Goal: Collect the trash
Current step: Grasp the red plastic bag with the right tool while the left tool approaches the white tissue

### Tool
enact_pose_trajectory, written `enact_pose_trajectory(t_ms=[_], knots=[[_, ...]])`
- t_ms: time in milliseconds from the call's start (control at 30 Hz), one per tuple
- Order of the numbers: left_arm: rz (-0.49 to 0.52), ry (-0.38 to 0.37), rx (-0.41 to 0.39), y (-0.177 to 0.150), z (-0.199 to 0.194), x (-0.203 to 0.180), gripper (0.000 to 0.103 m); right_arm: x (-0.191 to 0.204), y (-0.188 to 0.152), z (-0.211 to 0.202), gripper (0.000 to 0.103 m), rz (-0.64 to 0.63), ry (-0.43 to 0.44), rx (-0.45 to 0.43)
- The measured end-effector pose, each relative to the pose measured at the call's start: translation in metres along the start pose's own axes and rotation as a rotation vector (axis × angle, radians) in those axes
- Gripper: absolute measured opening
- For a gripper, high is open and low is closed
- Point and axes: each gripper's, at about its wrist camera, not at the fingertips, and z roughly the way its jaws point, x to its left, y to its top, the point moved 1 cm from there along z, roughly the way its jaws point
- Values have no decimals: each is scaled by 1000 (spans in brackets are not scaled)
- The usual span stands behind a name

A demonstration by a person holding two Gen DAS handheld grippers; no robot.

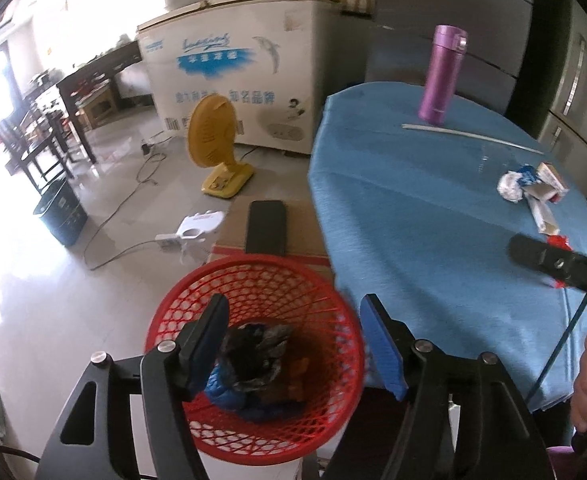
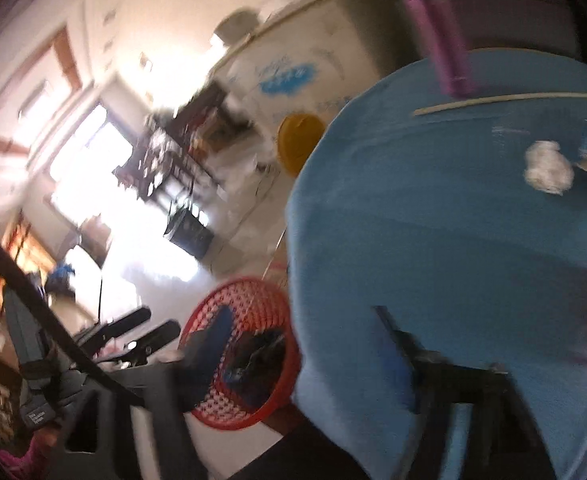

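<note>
Both tongs, left tongs [image 1: 293,344] and right tongs [image 2: 305,360], gape wide and empty. Swing right from the red basket [image 1: 197,304] to the crumpled trash [image 1: 531,188] on the desk [image 1: 413,216]; approach low.

Crumpled wrappers [image 1: 533,190] on table; red basket [image 1: 253,432] part-filled

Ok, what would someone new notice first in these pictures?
Probably the red basket on the floor beside the table, already holding dark and blue trash, with the open left gripper above it. Next, the blue table, where a purple flask stands upright at the far side. Crumpled paper and cartons lie near its right edge.
</note>
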Motion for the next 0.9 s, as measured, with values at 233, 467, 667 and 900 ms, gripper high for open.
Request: enact_pose_trajectory(t_ms=[233, 467, 667, 900], knots=[[86, -61, -2, 11, 1, -40, 69, -67, -13, -63, 76, 112, -173, -119], [178, -137, -4, 20, 0, -90, 69, -142, -24, -115, 72, 283, -324, -183], [238, -195, -3, 35, 2, -126, 69, -160, -11, -110, 68, 306, -362, -177], [269, -235, -8, 74, 14, -165, 71, -174, 1, -75, 50, 351, -325, -118]])
